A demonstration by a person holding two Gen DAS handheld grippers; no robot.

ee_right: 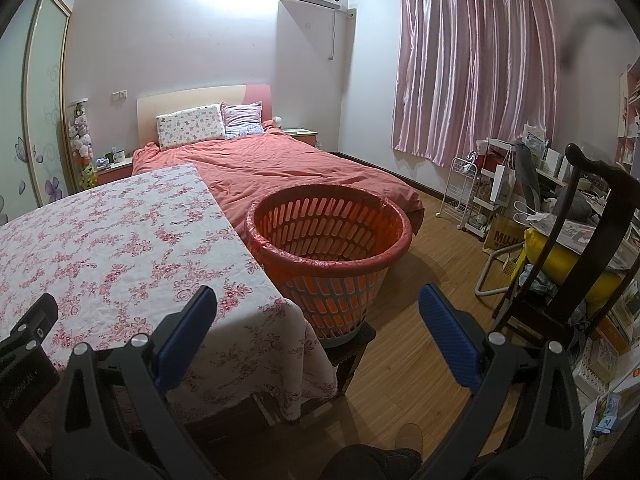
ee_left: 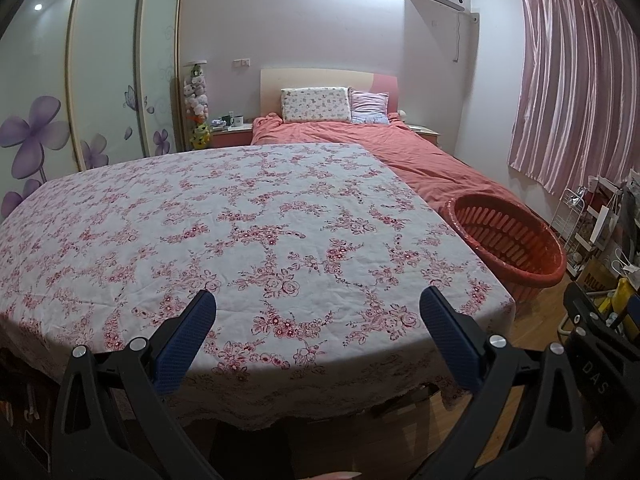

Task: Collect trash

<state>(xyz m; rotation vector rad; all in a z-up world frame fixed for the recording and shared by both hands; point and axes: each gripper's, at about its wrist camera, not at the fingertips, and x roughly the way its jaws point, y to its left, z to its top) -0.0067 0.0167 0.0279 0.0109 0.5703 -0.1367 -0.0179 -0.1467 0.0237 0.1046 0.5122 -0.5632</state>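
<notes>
A red slatted basket (ee_right: 330,240) lined with a red bag stands on a low stool at the right end of the table; it also shows in the left wrist view (ee_left: 506,240). The table (ee_left: 224,224) carries a white cloth with red flowers, and I see no trash on it. My left gripper (ee_left: 318,308) is open and empty above the table's near edge. My right gripper (ee_right: 318,304) is open and empty, held above the table's right corner (ee_right: 120,248) and in front of the basket.
A bed with a red duvet (ee_right: 280,164) lies behind the table. A dark wooden chair (ee_right: 576,240) and a white rack (ee_right: 472,196) with clutter stand at the right. Wooden floor (ee_right: 432,280) lies between basket and chair. Wardrobe doors (ee_left: 112,80) stand at the left.
</notes>
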